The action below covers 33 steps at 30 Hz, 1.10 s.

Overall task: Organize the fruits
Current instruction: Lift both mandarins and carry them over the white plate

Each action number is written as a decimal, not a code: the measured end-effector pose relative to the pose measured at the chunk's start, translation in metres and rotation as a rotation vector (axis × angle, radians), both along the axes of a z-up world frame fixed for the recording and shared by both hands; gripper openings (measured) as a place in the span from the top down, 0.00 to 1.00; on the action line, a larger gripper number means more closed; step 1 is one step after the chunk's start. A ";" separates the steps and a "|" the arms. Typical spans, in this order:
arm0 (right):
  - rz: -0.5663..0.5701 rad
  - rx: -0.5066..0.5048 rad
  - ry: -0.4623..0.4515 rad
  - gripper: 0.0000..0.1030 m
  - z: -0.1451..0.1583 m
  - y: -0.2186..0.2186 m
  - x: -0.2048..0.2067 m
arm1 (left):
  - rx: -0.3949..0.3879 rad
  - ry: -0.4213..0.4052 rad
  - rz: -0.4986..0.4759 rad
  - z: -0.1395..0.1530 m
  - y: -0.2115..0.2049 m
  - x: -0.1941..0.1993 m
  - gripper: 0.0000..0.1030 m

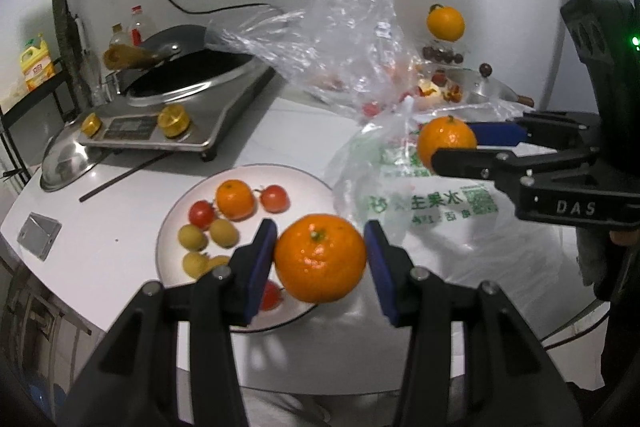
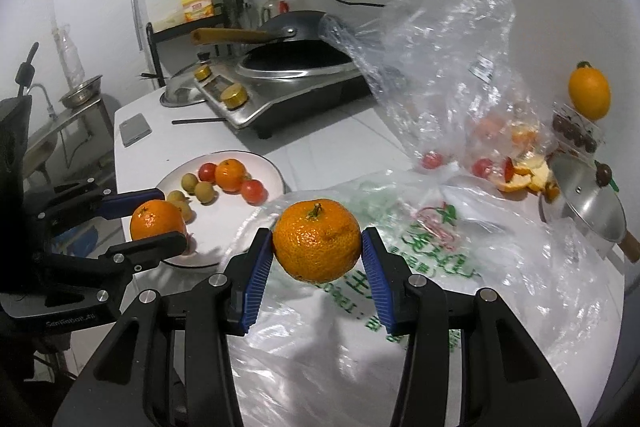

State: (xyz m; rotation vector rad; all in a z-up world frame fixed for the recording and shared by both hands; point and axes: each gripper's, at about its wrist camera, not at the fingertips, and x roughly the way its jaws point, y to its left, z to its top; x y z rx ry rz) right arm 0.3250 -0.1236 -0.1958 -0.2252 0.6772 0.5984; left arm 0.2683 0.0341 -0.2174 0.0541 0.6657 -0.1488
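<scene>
I have a mandarin clamped in each tool. My left tool point(image 1: 320, 257) grips one mandarin point(image 1: 320, 258) between its blue pads, stem end facing the camera, and it hangs above the near edge of the white plate point(image 1: 176, 215) on the white tabletop point(image 1: 100, 247). On that plate lie another, smaller mandarin point(image 1: 235, 199), two cherry tomatoes point(image 1: 275, 198) beside it, and a few small yellowish round fruits point(image 1: 192, 237); one more red fruit shows under my left pad, partly hidden. My right tool point(image 2: 318, 247) is clenched on a second mandarin point(image 2: 317, 239), stem up, held above a crumpled white plastic bag with green print point(image 2: 432, 235) that lies to the right of the plate. From the right wrist view I see the left tool point(image 2: 160, 217) side-on with its mandarin over the plate's rim, and the two tools are near each other but apart. Behind the printed bag a clear plastic bag point(image 2: 448, 59) stands up crumpled, with some red fruits and orange peel point(image 2: 528, 175) at its base. Farther back an induction cooker point(image 1: 160, 115) carries a dark wok, and a pot lid point(image 2: 588, 203) rests at the right edge of the tabletop. An orange point(image 2: 590, 93) sits on a clear box of dark fruits near the wall.
</scene>
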 end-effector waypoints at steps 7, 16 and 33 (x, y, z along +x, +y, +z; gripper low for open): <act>0.045 -0.019 -0.002 0.53 0.001 0.028 -0.002 | -0.010 -0.006 0.039 -0.003 0.025 -0.004 0.55; 0.088 -0.038 0.001 0.53 -0.003 0.059 0.003 | -0.021 -0.006 0.052 -0.009 0.044 0.001 0.55; 0.057 -0.036 0.023 0.53 -0.013 0.051 0.032 | 0.005 0.034 0.001 -0.039 0.030 0.046 0.55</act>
